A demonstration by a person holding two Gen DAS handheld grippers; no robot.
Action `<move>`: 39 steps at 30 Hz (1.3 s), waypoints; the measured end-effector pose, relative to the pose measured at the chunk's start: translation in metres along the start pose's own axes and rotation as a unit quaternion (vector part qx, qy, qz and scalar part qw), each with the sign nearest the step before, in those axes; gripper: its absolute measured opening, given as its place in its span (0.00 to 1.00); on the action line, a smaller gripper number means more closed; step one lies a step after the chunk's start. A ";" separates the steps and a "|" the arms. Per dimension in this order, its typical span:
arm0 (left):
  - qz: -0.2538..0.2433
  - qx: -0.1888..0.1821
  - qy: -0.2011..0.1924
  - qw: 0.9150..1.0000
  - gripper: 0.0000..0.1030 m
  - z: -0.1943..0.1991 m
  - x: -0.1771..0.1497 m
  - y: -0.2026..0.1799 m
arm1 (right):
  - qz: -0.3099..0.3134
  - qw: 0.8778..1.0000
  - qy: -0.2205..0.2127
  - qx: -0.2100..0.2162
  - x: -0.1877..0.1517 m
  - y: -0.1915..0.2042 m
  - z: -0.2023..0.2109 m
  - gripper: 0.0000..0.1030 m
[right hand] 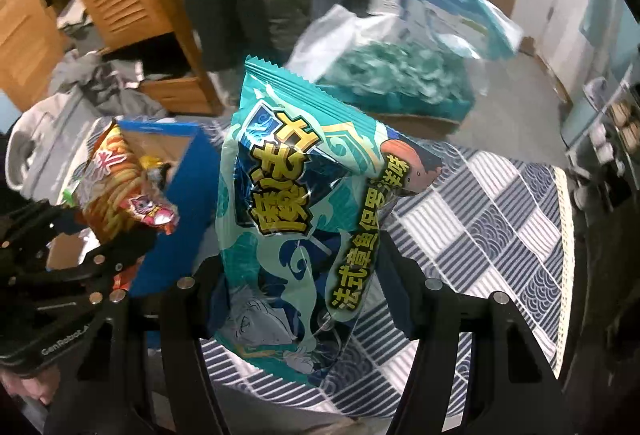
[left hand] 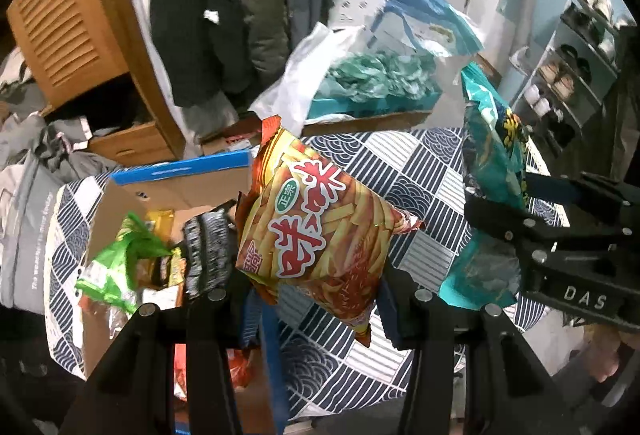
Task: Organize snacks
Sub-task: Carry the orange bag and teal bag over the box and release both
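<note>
Cardboard box with blue flap (left hand: 168, 187) at left on the patterned bench (left hand: 404, 171), packets inside. Left gripper (left hand: 316, 311) clamped on an orange-red fries-print snack bag (left hand: 316, 231), held aloft. Right gripper (right hand: 300, 299) clamped on a teal foil snack bag (right hand: 296, 219), likewise above the bench.

Your right tongs (right hand: 304, 299) clamped on a teal snack bag (right hand: 296, 211) above the patterned worktop (right hand: 492, 219), your left tongs (right hand: 90, 235) off to their left gripping an orange fries bag (right hand: 120, 175), open cardboard box (right hand: 160, 143) beyond them
</note>
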State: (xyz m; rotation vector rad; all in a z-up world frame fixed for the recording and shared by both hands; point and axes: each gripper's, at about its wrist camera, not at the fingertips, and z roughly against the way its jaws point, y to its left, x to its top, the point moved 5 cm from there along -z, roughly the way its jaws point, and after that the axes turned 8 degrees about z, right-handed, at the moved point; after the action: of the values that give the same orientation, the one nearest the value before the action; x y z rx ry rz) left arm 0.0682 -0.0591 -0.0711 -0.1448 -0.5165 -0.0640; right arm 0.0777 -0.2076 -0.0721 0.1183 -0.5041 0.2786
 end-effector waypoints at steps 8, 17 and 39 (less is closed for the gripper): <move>0.039 0.010 -0.013 0.999 0.48 0.017 -0.010 0.047 | 0.041 0.999 -0.010 0.026 0.011 0.047 0.008 0.62; 0.105 0.027 -0.018 0.994 0.48 0.022 -0.018 0.112 | 0.069 0.996 -0.004 0.052 0.027 0.092 -0.001 0.62; 0.198 0.068 0.031 0.977 0.68 -0.005 -0.056 0.204 | 0.149 0.983 0.061 0.093 0.056 0.197 -0.068 0.63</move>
State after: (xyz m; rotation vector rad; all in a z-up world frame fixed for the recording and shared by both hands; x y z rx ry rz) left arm 0.0423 0.1434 -0.1279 -0.1097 -0.4198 0.3541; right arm 0.0983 0.0060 -0.0953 0.2075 -0.3728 0.6232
